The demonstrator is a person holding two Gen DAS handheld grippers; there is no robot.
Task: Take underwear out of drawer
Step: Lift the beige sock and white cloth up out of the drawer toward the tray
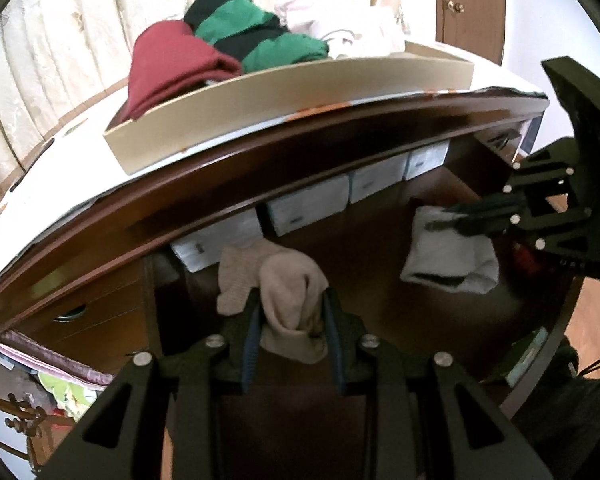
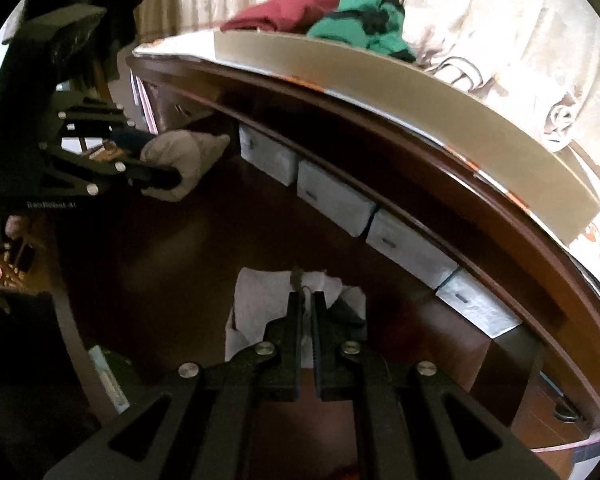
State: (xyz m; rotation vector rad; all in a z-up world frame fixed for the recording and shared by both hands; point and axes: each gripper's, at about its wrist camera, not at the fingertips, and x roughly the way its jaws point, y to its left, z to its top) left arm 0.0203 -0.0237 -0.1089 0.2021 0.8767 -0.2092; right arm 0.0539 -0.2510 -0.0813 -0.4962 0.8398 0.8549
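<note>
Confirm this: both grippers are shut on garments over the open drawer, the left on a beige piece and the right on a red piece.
Wrong on one count: the right gripper is shut on a grey-white piece, not a red one, as the right wrist view shows. The left gripper does hold the beige piece over the open drawer.

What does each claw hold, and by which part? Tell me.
Left claw: bunched beige cloth garment, gripped mid-bunch. Right claw: folded grey cloth garment, pinched at its edge.

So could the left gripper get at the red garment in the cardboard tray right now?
Probably not yet: the left gripper is shut on the beige underwear in the drawer, below the tabletop's edge; the red garment sits above.
</note>
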